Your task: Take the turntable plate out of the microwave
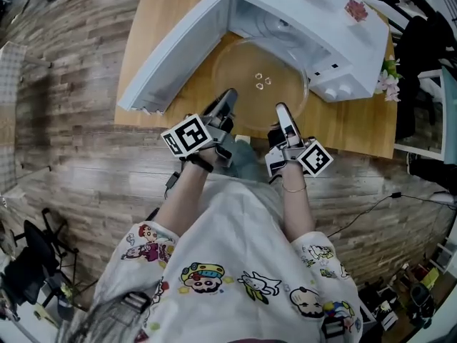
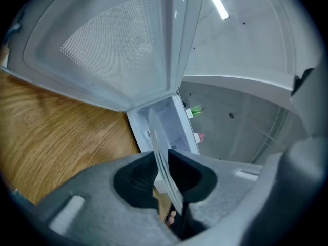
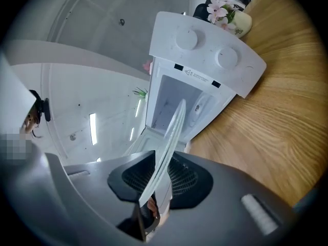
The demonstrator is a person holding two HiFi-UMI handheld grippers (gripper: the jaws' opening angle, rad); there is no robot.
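The clear glass turntable plate (image 1: 260,77) hangs in front of the white microwave (image 1: 314,20), outside its cavity and above the wooden table (image 1: 360,123). My left gripper (image 1: 230,102) is shut on the plate's near left rim. On the near right rim my right gripper (image 1: 282,113) is shut too. In the left gripper view the plate (image 2: 161,152) shows edge-on between the dark pads. The right gripper view has the plate (image 3: 166,155) edge-on in the same way, with the microwave (image 3: 202,81) behind it.
The microwave's door (image 1: 175,52) stands wide open to the left over the table. A pot of pink flowers (image 1: 389,84) sits at the table's right edge. Wooden floor (image 1: 64,156) lies around, with cables and clutter at the right.
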